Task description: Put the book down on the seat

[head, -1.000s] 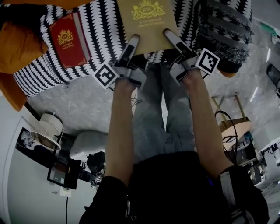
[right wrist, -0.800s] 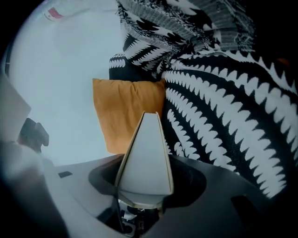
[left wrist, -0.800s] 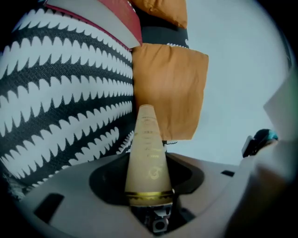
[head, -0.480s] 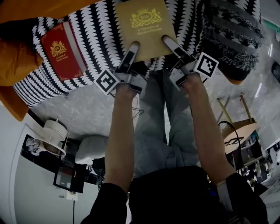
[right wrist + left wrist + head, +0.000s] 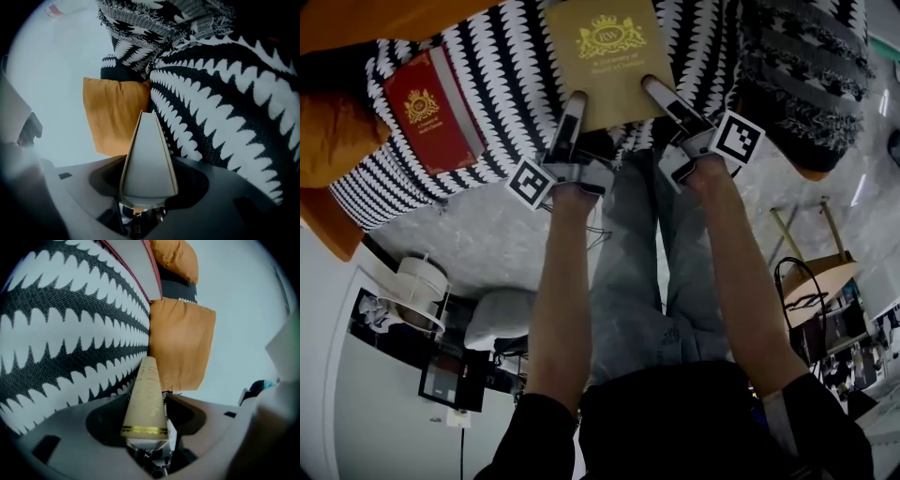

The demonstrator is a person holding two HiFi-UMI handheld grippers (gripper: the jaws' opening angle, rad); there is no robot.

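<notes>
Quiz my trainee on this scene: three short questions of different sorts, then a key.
1. True or false: the red book lies on the patterned seat.
2. What colour are the cushions by the seat? A blue, B orange, C green.
3. How many grippers have the gold book between their jaws?
Key: 1 true. 2 B. 3 two: the left gripper and the right gripper. Both have just been opening their jaws.
</notes>
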